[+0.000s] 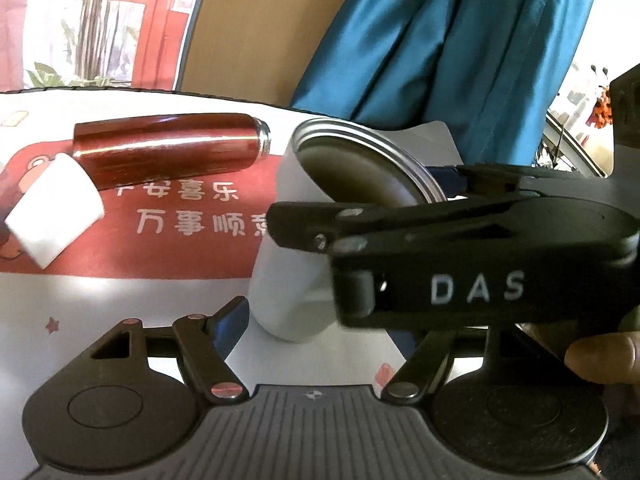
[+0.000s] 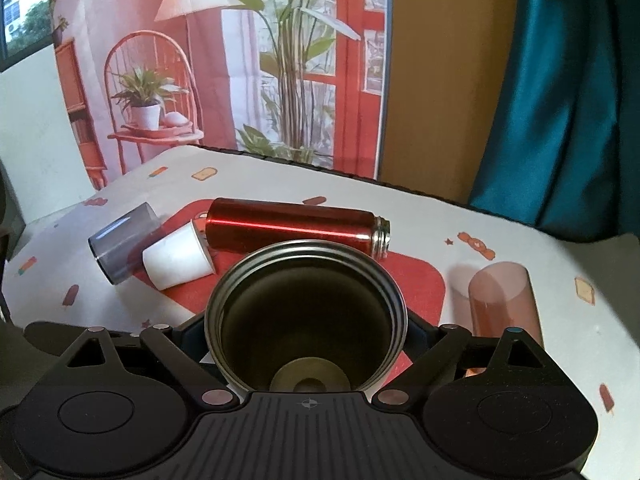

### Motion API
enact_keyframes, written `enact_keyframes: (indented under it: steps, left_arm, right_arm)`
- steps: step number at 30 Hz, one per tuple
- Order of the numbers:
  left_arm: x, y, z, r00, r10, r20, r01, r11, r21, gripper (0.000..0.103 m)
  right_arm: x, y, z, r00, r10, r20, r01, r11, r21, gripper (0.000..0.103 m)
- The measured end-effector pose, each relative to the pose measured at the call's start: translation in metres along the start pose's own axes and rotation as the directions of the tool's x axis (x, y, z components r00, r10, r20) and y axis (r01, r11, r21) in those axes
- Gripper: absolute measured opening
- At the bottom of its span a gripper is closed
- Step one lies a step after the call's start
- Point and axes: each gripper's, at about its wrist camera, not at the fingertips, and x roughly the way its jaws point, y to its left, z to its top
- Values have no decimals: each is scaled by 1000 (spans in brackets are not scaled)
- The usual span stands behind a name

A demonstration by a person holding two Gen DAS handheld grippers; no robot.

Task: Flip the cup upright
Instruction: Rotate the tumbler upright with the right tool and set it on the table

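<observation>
We see white cup (image 1: 288, 280) with steel rim tilted, base low toward near table (image 1: 120, 300) edge, mouth raised toward far edge. Right gripper (image 1: 440, 208) clamps it across upper body, one finger each side. In right wrist view cup mouth (image 2: 306, 316) fills gap between fingers (image 2: 188, 332). Left gripper (image 1: 320, 328) spread wide, holding nothing, cup base between its fingers. Red flask (image 2: 296, 228) lies on side mid-table beyond cup, small white cup (image 2: 176, 258) beside it.
</observation>
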Motion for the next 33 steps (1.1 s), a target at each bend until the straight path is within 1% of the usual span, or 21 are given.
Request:
enact_keyframes:
  steps: [2, 3, 4, 5, 7, 9, 11, 14, 15, 17, 18, 20, 22, 28, 33]
  left_arm:
    - [-4, 2, -2, 1000, 4, 3, -4, 1000, -4, 77]
    - [-8, 2, -4, 1000, 8, 4, -8, 1000, -4, 79]
    - [-13, 2, -5, 1000, 14, 4, -14, 1000, -5, 83]
    - [-17, 3, -6, 1000, 19, 7, -19, 1000, -8, 85]
    - [-26, 5, -7, 1000, 21, 17, -21, 1000, -7, 91]
    - [-35, 6, -7, 999, 28, 24, -28, 1000, 0, 94]
    - [-46, 8, -7, 999, 43, 31, -43, 999, 1, 98]
    - [-61, 13, -8, 997, 67, 41, -66, 998, -7, 100]
    - [-65, 15, -9, 996, 80, 40, -79, 997, -13, 102]
    - [-77, 19, -9, 992, 118, 43, -117, 993, -27, 103]
    - [-84, 21, -10, 989, 140, 51, -139, 990, -29, 103]
    - [-99, 21, -11, 977, 203, 70, -201, 979, -31, 103]
    - [-112, 21, -9, 967, 241, 82, -239, 970, -37, 103]
    - [-156, 20, -7, 940, 320, 115, -314, 947, -67, 103]
    - [-193, 18, -10, 915, 379, 139, -372, 925, -76, 103]
  right_arm:
    - [-1, -1, 0, 1000, -2, -2, 2, 1000, 11, 89]
    - [-2, -1, 0, 1000, -8, -5, 8, 1000, 17, 89]
    - [-3, -1, 0, 1000, -12, -8, 13, 1000, 25, 91]
    - [-5, -1, 0, 1000, -12, -9, 12, 999, 37, 93]
    - [-10, -2, 1, 1000, -5, -3, 5, 998, 62, 100]
    - [-20, -1, 2, 1000, 9, 9, -10, 997, 76, 102]
    - [-28, 1, 4, 1000, 4, 11, -5, 997, 80, 103]
    - [-41, 4, 6, 1000, -5, 12, 4, 995, 97, 103]
    - [-46, 6, 6, 1000, -10, 8, 10, 994, 106, 103]
    - [-55, 8, 7, 1000, -20, 3, 20, 992, 122, 103]
    - [-60, 9, 6, 1000, -28, -1, 28, 991, 129, 103]
    - [-67, 13, 5, 999, -39, -11, 40, 990, 138, 103]
    - [-77, 18, 2, 999, -50, -10, 50, 989, 141, 103]
    - [-112, 29, -7, 998, -56, 10, 54, 984, 167, 103]
    - [-141, 43, -14, 997, -67, 38, 60, 986, 155, 103]
